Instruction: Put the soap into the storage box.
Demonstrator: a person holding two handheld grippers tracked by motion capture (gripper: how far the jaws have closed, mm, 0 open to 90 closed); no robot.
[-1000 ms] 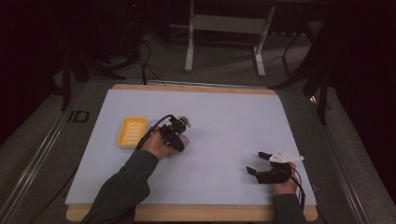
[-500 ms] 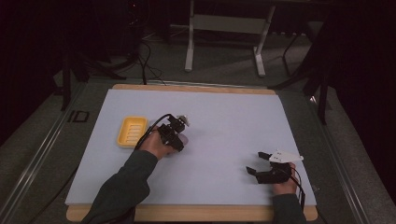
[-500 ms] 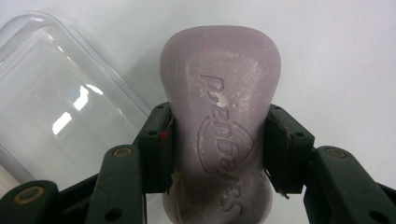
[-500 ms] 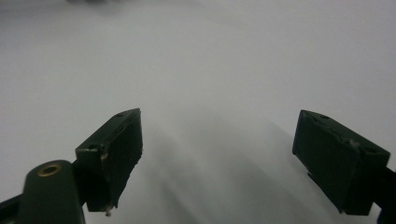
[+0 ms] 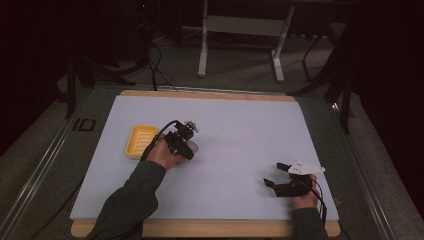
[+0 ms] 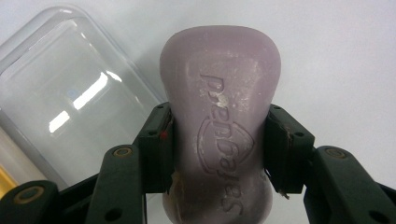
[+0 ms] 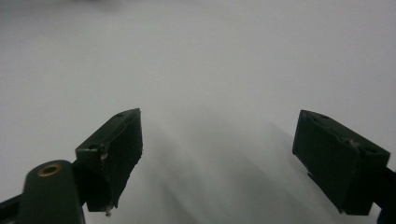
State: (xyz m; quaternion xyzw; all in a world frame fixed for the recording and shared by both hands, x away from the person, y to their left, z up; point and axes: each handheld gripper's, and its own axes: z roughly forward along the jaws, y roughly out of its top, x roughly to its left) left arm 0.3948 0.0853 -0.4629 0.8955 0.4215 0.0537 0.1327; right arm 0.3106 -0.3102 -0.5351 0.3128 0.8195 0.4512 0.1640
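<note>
The left claw squeezes a purple soap bar just right of the yellow soap dish. A clear lid lies beside the soap, with nothing in it. The right claw is wide open and holds nothing, near the right edge of the tabletop.

A pale sheet covers the wooden desk under the left tool and the right tool. Well beyond the left tool, past the desk's far edge, a white metal stand stands on the grey floor. Black cables lie just left of it.

Lilac soap, yellow dish
</note>
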